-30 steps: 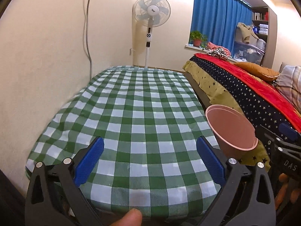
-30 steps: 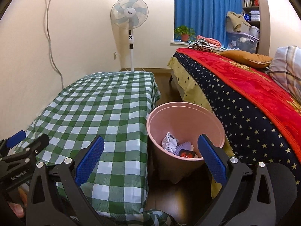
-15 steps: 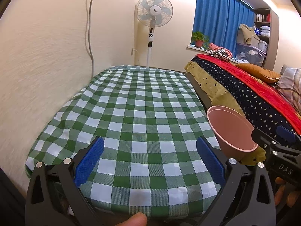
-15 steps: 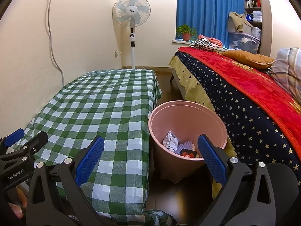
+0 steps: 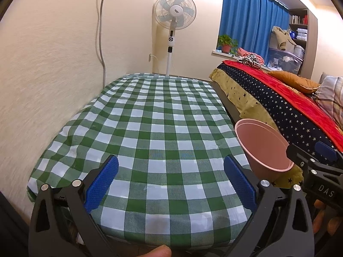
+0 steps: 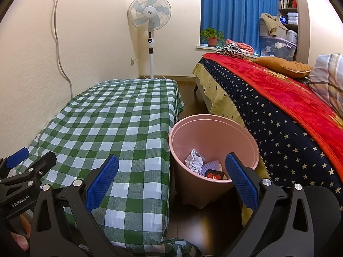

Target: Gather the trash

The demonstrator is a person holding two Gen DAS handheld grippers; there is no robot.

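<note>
Gaping empty, both sets of jaws, pink bin (image 6: 214, 141) (crumpled trash (image 6: 194, 160) inside) beyond the right gripper (image 6: 171, 175), left gripper (image 5: 170, 177) over checked tablecloth (image 5: 160, 117)

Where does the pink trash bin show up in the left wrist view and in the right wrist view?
Left wrist view: the pink trash bin sits at the right, beside the green checked tablecloth; its contents are hidden.
Right wrist view: low centre, between the tablecloth and the bed, with crumpled paper inside.
Shared landmark: the white standing fan by the far wall.
</note>
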